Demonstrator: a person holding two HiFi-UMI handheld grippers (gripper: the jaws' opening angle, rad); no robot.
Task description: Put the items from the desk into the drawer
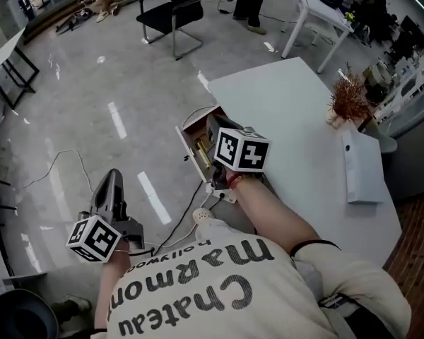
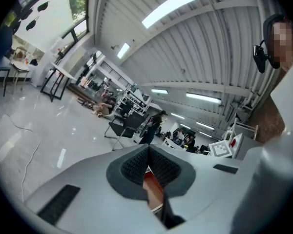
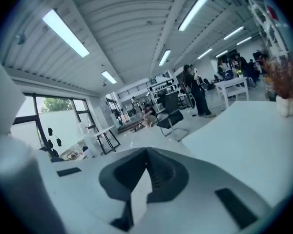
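Note:
The drawer (image 1: 192, 134) stands pulled out at the near left edge of the white desk (image 1: 290, 111), with small yellowish items inside. My right gripper (image 1: 214, 123) hangs above the drawer, its marker cube toward me. In the right gripper view its jaws (image 3: 146, 151) are shut with nothing between them. On the desk's right part lies a flat white box (image 1: 361, 167). My left gripper (image 1: 112, 176) is over the floor left of the drawer; its jaws (image 2: 148, 149) meet at the tips, empty. Through their gap a strip of the brown drawer (image 2: 154, 185) shows.
A pot of dried reddish twigs (image 1: 348, 99) stands at the desk's far right, also in the right gripper view as the twig pot (image 3: 283, 84). A cable (image 1: 63, 162) trails over the shiny floor. A black chair (image 1: 171, 13) and a white table (image 1: 321, 11) stand farther off.

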